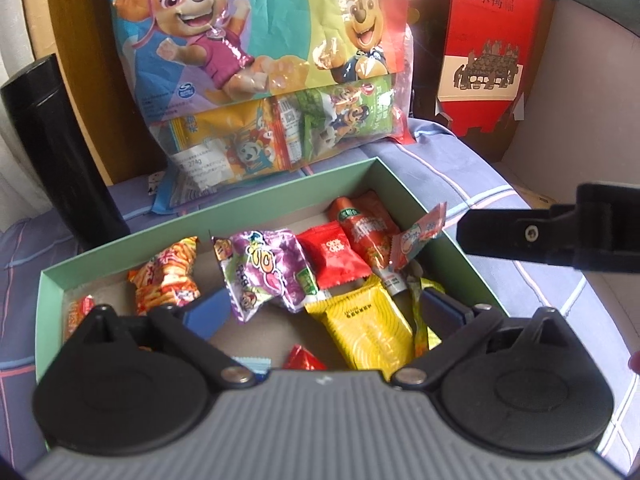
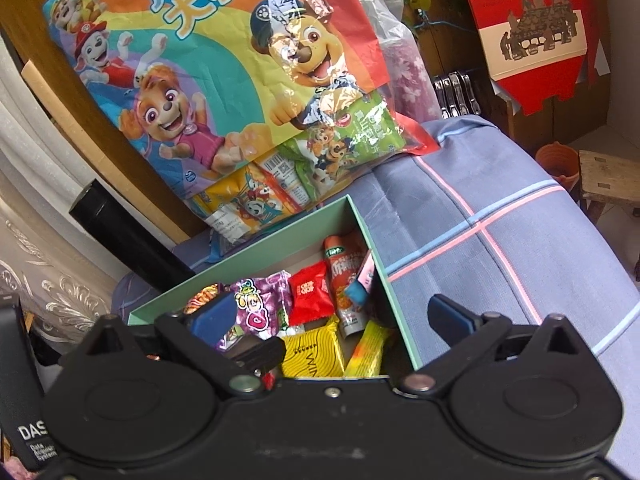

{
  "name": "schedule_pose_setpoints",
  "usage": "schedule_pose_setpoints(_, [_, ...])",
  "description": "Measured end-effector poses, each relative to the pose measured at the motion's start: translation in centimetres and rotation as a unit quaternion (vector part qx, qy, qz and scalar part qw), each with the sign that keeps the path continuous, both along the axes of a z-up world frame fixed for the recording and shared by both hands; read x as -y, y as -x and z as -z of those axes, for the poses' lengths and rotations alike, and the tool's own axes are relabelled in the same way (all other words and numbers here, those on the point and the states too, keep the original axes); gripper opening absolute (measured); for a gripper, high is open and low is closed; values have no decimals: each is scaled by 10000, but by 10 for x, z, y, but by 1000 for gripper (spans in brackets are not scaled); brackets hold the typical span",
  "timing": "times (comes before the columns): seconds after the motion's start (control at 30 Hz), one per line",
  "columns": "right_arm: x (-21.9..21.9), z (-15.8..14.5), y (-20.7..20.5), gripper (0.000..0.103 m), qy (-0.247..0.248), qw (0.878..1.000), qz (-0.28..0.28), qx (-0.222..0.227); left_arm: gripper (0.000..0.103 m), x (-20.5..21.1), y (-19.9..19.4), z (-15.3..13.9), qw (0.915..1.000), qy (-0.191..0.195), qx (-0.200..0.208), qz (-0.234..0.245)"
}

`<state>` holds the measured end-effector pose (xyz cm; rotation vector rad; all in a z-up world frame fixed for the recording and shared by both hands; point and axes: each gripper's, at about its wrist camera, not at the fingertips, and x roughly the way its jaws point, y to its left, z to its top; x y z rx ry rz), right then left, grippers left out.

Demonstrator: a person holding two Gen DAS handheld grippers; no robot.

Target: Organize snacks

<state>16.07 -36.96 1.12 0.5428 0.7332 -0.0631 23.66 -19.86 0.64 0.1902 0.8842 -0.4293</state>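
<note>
A pale green box (image 1: 248, 204) lies on a checked cloth and holds several wrapped snacks: a purple pack (image 1: 264, 276), a red square pack (image 1: 334, 258), a yellow pack (image 1: 368, 328), an orange tube (image 1: 362, 232) and an orange striped pack (image 1: 168, 276). My left gripper (image 1: 320, 312) is open and empty over the box's near side. My right gripper (image 2: 332, 320) is open and empty over the box's (image 2: 260, 252) right near corner; its arm also shows in the left wrist view (image 1: 560, 236). The purple pack (image 2: 260, 308) and yellow pack (image 2: 312, 352) lie between its fingers.
A big cartoon snack bag (image 1: 260, 60) leans upright behind the box. A black cylinder (image 1: 60, 152) stands at the left. A red paper box (image 1: 492, 44) stands at the back right. A wooden stool (image 2: 608, 184) and an orange pot (image 2: 558, 162) stand beyond the cloth's right edge.
</note>
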Motion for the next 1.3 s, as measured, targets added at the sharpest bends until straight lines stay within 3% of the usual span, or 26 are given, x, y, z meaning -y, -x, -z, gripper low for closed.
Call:
schedule_pose_setpoints(0.43, [-14,-2,96,103,-12,9999,82,-118,103,-30,99,-16,9993,324,-37,207])
schedule_pose_setpoints(0.7, [-18,22,138,103,4,9993,108,-364,103,-40,144,18,9987,195,-316,349])
schedule_pose_setpoints(0.93, [-14,57,151,103,-126,9976,215,-648,103,-36,145,47,9980,27,-569,263])
schedule_pose_setpoints(1.23, [-8,77,141,103,-86,9967,412,-697,103,-16,123,63,9969,95,-769,127])
schedule_pose_setpoints(1.3, [-7,79,137,99,-43,9967,446,-679,103,-11,118,66,9967,125,-796,58])
